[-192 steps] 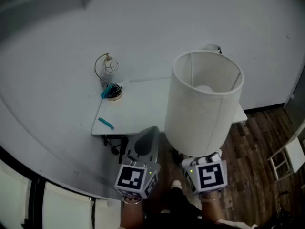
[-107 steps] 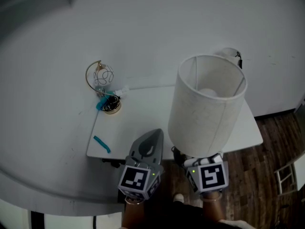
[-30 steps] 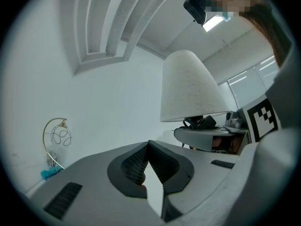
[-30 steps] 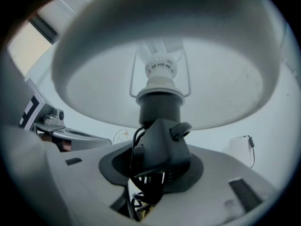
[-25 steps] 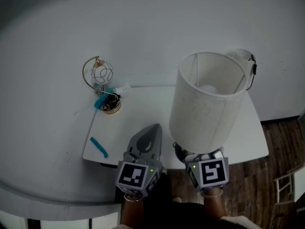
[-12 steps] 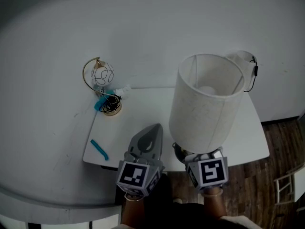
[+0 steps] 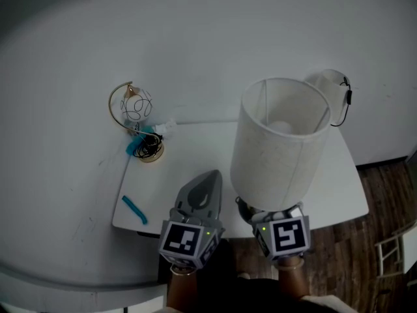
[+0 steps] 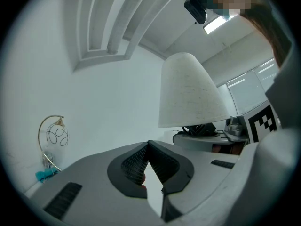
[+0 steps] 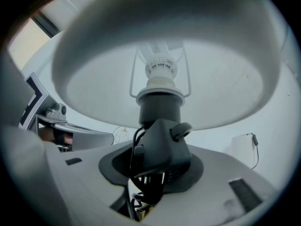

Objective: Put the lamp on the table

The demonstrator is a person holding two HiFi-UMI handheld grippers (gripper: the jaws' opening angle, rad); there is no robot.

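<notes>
Got the right gripper [image 9: 157,165] clamped on the lamp [image 9: 159,102] down low, on the black block just under the socket, with the cord bunched up in the same grip. Makes sense as a grab point: solid there, unlike the thin shade, and keeps the whole thing upright with the shade opening facing up.

Keeping the left gripper [image 7: 212,178] out of it: jaws together, nothing between them, parked just left of the lamp at lower centre of the head view. Probably there as a spare, ready to steady the shade.

Lamp itself at centre right of the head view, over the near edge of the white table [image 7: 195,149]. Can't tell about the bottom touching the tabletop or not, hidden under the shade and the gripper. Judging by the firm grip, not set down and let go yet.

Plenty of bare tabletop around the shade, so no shuffling needed. Only other stuff well off to the left: a little wire-globe ornament [image 7: 138,104] at the far left corner and a teal strip [image 7: 135,208] near the front left edge. Also a white fixture [image 7: 326,87] with a dangling cord on the wall at upper right, just behind the shade rim; worth minding. Same for the bunched cord, likely to snag on release.
</notes>
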